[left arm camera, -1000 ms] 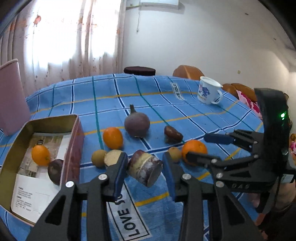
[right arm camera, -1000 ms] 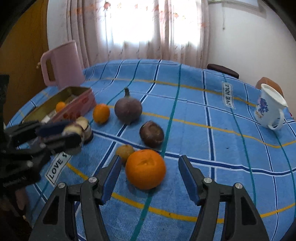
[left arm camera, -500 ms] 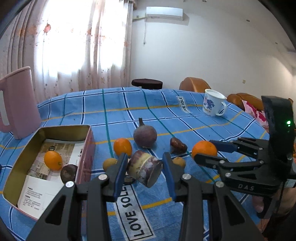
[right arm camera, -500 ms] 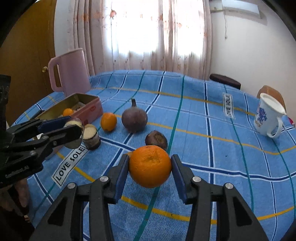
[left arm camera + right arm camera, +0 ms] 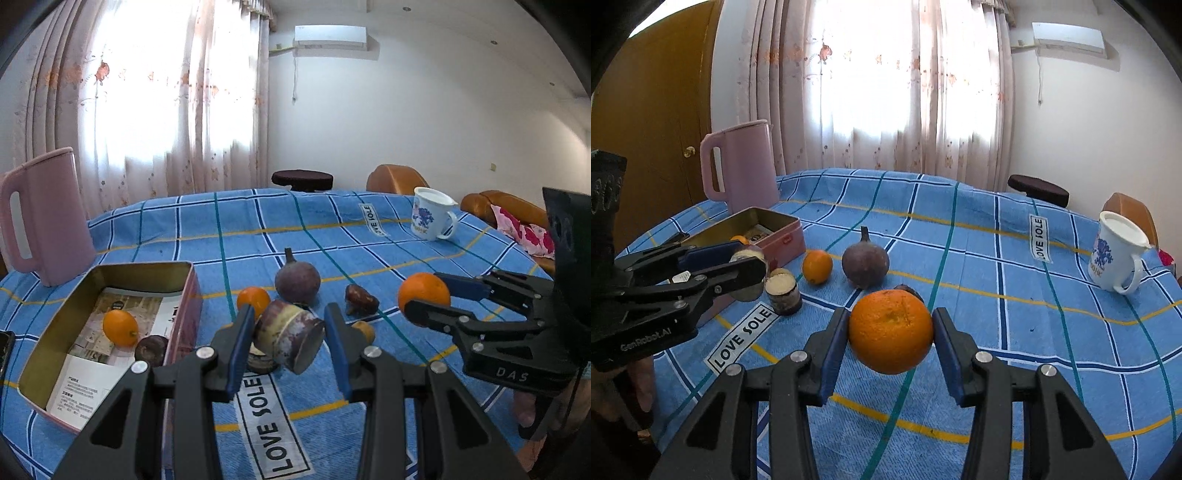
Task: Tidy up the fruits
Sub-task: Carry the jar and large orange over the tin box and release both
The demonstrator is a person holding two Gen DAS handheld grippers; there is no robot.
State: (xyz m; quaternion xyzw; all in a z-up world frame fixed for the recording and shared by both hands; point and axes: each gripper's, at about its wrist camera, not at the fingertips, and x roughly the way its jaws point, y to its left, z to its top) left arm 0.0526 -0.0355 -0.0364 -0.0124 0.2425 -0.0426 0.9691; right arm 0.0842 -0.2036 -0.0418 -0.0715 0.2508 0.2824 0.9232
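My left gripper (image 5: 290, 318) is shut on a cut, purple-skinned tuber chunk (image 5: 288, 341) held just above the blue checked cloth, right of the open tin box (image 5: 186, 266). The box holds a small orange (image 5: 120, 328) and a dark fruit (image 5: 151, 347). My right gripper (image 5: 891, 322) is shut on a large orange (image 5: 891, 332), lifted off the cloth. On the table lie a small orange (image 5: 817, 266), a purple round fruit with a stem (image 5: 865, 264), a second cut chunk (image 5: 783, 291), a dark brown fruit (image 5: 360, 299) and a small yellowish fruit (image 5: 365, 329).
A pink jug (image 5: 742, 162) stands behind the tin box at the table's far left. A white mug with a blue print (image 5: 1117, 254) sits at the far right. A dark stool (image 5: 1038, 190) and brown seats stand beyond the table. A hand (image 5: 635, 380) grips the left tool.
My right gripper's jaws closed onto the large orange and raised it off the cloth. Both views tipped upward. The left gripper kept its hold on the chunk.
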